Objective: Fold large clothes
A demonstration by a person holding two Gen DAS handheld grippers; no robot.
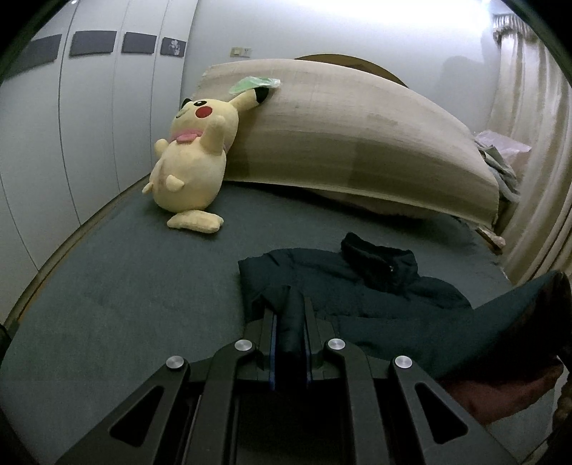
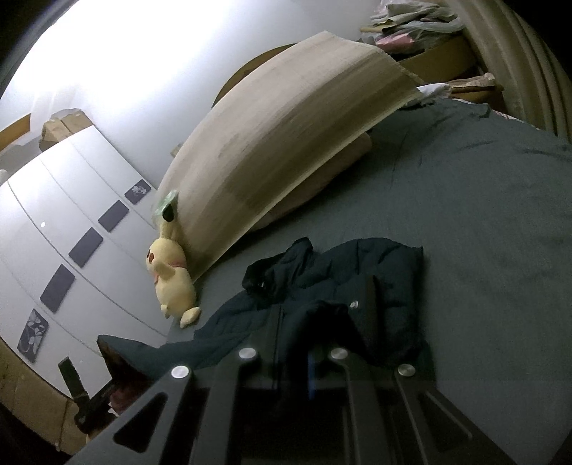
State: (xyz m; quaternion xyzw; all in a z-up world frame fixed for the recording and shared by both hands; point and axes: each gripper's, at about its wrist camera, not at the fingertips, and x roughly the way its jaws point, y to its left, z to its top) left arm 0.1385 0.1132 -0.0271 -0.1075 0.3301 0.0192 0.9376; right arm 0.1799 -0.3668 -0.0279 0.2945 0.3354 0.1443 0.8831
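A dark teal padded jacket (image 1: pixel 375 289) lies on the grey-green bed sheet (image 1: pixel 125 304), collar toward the headboard. My left gripper (image 1: pixel 290 311) is shut on a fold of the jacket's edge near the bed's front. In the right wrist view the jacket (image 2: pixel 339 275) lies bunched, and my right gripper (image 2: pixel 321 329) is shut on a dark fold of it, lifted a little. A raised part of the jacket (image 1: pixel 518 322) hangs at the right of the left wrist view, and the same part shows at the left of the right wrist view (image 2: pixel 143 354).
A yellow plush toy (image 1: pixel 193 153) leans on a large beige bolster (image 1: pixel 357 143) at the headboard. White wardrobe doors (image 1: pixel 89 125) stand left of the bed. Beige curtains (image 1: pixel 529 161) hang at the right. Clutter (image 2: pixel 411 21) is piled behind the bolster.
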